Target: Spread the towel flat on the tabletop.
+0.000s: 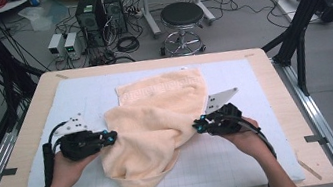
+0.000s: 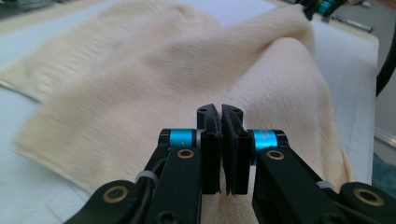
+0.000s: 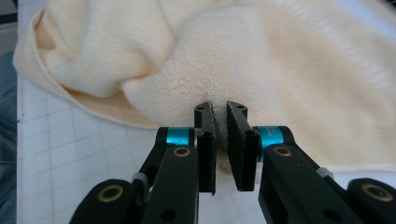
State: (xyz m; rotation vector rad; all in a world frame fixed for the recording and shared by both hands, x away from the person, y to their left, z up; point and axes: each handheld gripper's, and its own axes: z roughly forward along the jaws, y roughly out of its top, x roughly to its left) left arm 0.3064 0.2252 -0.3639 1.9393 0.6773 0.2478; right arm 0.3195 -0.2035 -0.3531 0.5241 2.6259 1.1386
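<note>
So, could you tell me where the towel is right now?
In the high view the towel lies mid-table on the white mat, between the left gripper and right gripper.

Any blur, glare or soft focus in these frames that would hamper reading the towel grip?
High view: even light, no glare, towel slightly soft. Left gripper view: jaws sharp, the towel's far left part smeared by blur. Right gripper view: jaws and nearby terry crisp, upper right towel blurred.
</note>
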